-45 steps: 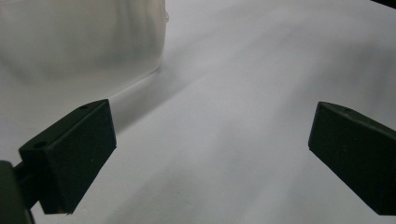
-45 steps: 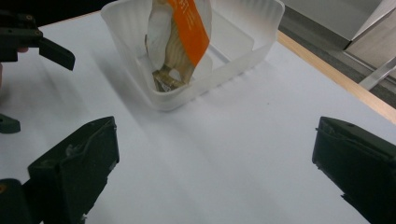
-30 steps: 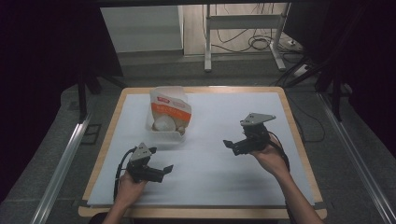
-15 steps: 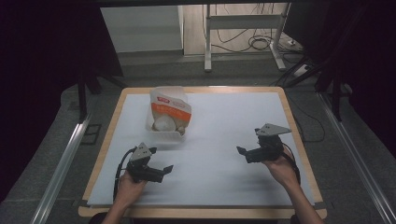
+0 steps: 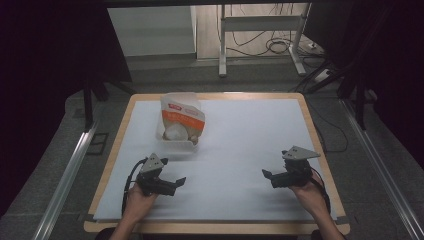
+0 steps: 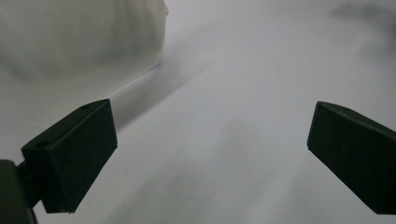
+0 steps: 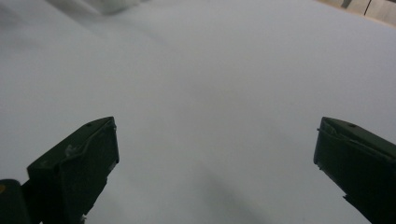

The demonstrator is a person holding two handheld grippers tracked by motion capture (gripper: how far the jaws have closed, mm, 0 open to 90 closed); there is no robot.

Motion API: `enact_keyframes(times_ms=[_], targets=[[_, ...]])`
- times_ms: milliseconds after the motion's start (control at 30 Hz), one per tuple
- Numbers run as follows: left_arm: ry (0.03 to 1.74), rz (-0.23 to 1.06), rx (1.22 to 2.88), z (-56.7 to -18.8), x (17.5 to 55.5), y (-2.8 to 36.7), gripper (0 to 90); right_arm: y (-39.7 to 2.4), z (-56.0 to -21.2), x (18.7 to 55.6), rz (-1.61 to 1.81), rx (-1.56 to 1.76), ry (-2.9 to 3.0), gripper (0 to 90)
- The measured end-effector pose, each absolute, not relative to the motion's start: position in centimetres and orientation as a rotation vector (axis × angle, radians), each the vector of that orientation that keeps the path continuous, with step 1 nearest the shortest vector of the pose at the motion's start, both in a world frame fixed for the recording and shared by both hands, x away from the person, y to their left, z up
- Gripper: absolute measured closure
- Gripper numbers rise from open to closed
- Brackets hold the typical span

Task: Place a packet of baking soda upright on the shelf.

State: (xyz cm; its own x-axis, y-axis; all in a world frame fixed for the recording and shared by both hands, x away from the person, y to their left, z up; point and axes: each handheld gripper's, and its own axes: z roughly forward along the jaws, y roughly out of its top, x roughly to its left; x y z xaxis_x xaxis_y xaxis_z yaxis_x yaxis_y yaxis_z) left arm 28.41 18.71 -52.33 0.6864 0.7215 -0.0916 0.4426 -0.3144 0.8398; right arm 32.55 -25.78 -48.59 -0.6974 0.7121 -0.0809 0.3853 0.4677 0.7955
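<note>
Nearest the person's edge of the table (image 5: pixel 215 227), the left gripper (image 5: pixel 176 182) and the right gripper (image 5: pixel 266 174) are held low over the white sheet (image 5: pixel 240 145), well apart from each other, each gripped from behind by a hand. In both gripper views the black jaws are seen spread wide with nothing between them, only bare sheet. The step in hand is judged to be a rest or ready position, with no grasp begun. Farther up the table, just beyond the left gripper and well away from the right one, a clear plastic container (image 5: pixel 180 122) is set on the sheet; its blurred pale wall (image 6: pixel 79 42) is seen at the upper left of the left gripper view. An orange and white label is carried across its front, and a round whitish item is seen inside; what it is cannot be told. Any next move on the container is judged to call for a forward reach by the nearer left gripper, with the jaws kept wide enough for the wall or rim.
</note>
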Motion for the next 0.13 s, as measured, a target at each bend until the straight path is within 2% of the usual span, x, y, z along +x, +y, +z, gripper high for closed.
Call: enact_keyframes(times_ms=[133], targets=[[0.899,0.378,1.965,-52.31,28.42,18.64,1.6,-25.7,-48.74,32.66,1.1,0.921,2.322,0.0]])
